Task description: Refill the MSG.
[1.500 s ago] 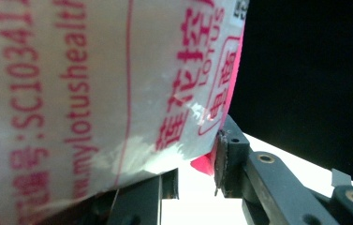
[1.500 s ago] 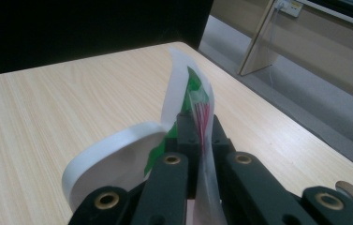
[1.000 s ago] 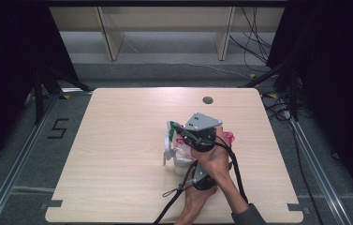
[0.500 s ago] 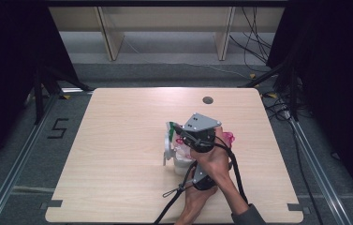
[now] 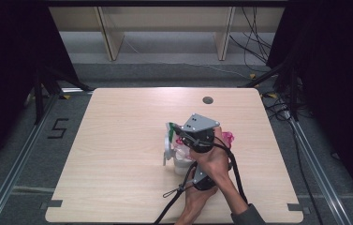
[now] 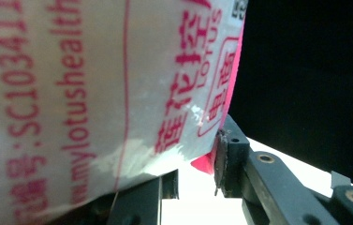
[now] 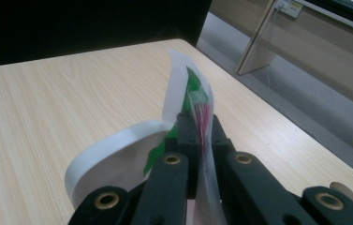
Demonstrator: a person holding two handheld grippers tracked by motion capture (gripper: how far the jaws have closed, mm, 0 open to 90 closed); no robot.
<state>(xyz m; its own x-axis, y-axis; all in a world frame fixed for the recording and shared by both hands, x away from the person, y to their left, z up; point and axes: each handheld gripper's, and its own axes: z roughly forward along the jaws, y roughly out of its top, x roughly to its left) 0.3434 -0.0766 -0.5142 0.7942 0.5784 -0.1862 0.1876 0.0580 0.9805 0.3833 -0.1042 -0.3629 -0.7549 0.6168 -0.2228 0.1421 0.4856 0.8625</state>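
Fingers: right gripper (image 7: 197, 123) pinched shut on lid film (image 7: 189, 89) | left gripper (image 6: 193, 176) clamped on cup (image 6: 94, 89) near table (image 5: 118, 140) centre | no change noted since a second ago | peel judged stalled or paused

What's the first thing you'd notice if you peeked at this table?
Both grippers meet over a white plastic bag with pink print, right of the middle of the wooden table. The right gripper pinches a thin white, green and pink edge of it, while the left gripper holds the printed side. A pink piece peeks out beside the hands.
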